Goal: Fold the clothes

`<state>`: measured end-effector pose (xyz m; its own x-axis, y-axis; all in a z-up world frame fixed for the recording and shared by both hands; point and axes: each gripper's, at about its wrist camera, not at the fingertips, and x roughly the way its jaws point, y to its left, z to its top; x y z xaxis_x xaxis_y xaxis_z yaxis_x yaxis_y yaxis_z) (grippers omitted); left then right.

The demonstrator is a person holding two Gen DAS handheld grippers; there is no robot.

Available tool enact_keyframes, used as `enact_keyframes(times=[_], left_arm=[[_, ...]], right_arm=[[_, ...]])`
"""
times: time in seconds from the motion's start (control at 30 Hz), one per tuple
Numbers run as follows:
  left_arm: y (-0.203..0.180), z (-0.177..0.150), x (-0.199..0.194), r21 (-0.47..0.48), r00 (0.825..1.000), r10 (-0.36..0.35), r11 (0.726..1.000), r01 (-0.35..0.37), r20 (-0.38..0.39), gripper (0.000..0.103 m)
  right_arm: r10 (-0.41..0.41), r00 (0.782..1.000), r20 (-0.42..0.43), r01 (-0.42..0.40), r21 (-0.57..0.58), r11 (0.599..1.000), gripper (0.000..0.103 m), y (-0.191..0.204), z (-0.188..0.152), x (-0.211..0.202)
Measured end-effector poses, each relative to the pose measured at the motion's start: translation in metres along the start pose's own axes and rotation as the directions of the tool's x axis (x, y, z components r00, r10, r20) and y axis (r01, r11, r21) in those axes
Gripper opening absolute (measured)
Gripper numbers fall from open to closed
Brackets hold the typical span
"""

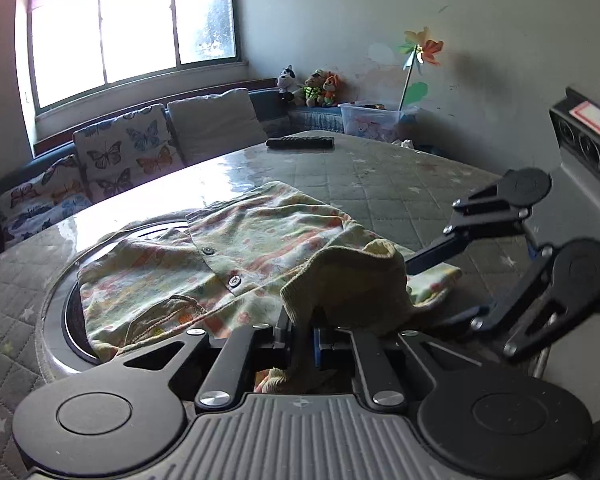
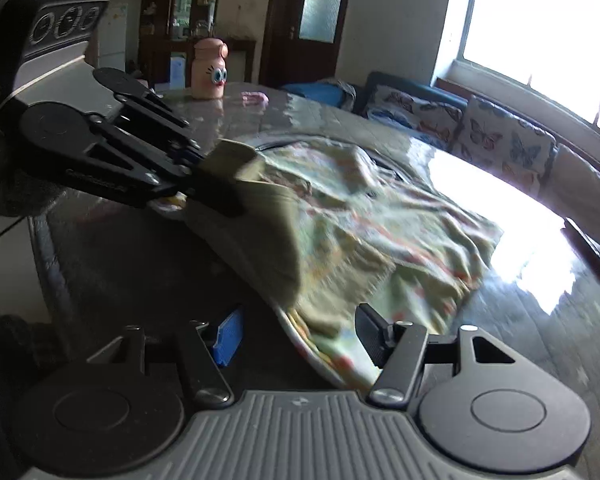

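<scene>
A pale green child's shirt with orange print and dark buttons lies on the round table. My left gripper is shut on its ribbed edge, which drapes over the fingers; it also shows in the right wrist view, pinching the cloth. My right gripper is open, its blue pad and black pad on either side of the shirt's near hem. It also shows in the left wrist view at the shirt's right corner.
A black remote lies at the table's far side. A pink toy bottle stands on the table. A sofa with butterfly cushions runs under the window. A plastic box and soft toys sit behind.
</scene>
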<state>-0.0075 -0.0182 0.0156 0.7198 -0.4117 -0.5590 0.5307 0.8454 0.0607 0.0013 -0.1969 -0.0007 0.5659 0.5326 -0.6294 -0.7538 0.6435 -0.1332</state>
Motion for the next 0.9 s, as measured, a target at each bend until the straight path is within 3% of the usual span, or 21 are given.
enact_keyframes(times=[0.1, 0.13, 0.2, 0.27, 0.33, 0.37, 0.4, 0.53, 0.73, 0.83, 0.9], left_arm=[[0.006, 0.003, 0.003, -0.031, 1.0, -0.001, 1.0, 0.001, -0.006, 0.011], [0.007, 0.002, 0.002, -0.035, 1.0, 0.002, 0.999, -0.002, -0.009, 0.011], [0.009, 0.0, 0.0, -0.041, 1.0, 0.009, 0.999, -0.009, -0.014, 0.016], [0.009, -0.004, -0.005, -0.037, 1.0, 0.021, 0.999, -0.022, -0.018, 0.019], [0.007, -0.01, -0.013, -0.012, 0.999, 0.045, 0.999, -0.046, -0.02, 0.034], [0.005, -0.013, -0.017, 0.005, 0.998, 0.061, 0.998, -0.061, -0.021, 0.05], [0.004, -0.017, -0.021, 0.022, 0.997, 0.077, 0.997, -0.076, -0.021, 0.058], [0.0, -0.031, -0.03, 0.095, 0.99, 0.133, 0.987, -0.129, -0.039, 0.059], [0.004, -0.047, -0.019, 0.209, 0.969, 0.243, 0.951, -0.227, -0.054, 0.058], [0.007, -0.053, -0.011, 0.258, 0.955, 0.292, 0.928, -0.269, -0.056, 0.038], [0.009, -0.055, -0.011, 0.256, 0.949, 0.31, 0.924, -0.285, -0.064, 0.019]], right_arm=[[0.032, 0.999, -0.007, -0.032, 0.001, 0.999, 0.05, 0.002, 0.006, 0.013], [0.045, 0.999, -0.019, -0.045, 0.011, 0.999, 0.039, 0.001, 0.007, 0.017], [0.059, 0.997, -0.042, -0.056, 0.053, 0.997, 0.026, -0.004, 0.01, 0.023], [0.077, 0.996, -0.048, -0.071, 0.111, 0.991, 0.022, -0.012, 0.014, 0.024], [0.101, 0.994, -0.045, -0.091, 0.173, 0.981, 0.018, -0.021, 0.018, 0.022], [0.109, 0.993, -0.041, -0.099, 0.191, 0.977, 0.017, -0.024, 0.02, 0.021], [0.112, 0.993, -0.034, -0.103, 0.202, 0.974, 0.017, -0.026, 0.021, 0.02], [0.106, 0.994, 0.004, -0.104, 0.221, 0.97, 0.016, -0.034, 0.03, 0.014], [0.084, 0.996, 0.037, -0.09, 0.22, 0.971, 0.016, -0.04, 0.038, 0.012], [0.073, 0.996, 0.042, -0.081, 0.232, 0.969, 0.015, -0.04, 0.037, 0.012], [0.072, 0.996, 0.046, -0.08, 0.237, 0.968, 0.013, -0.04, 0.035, 0.011]])
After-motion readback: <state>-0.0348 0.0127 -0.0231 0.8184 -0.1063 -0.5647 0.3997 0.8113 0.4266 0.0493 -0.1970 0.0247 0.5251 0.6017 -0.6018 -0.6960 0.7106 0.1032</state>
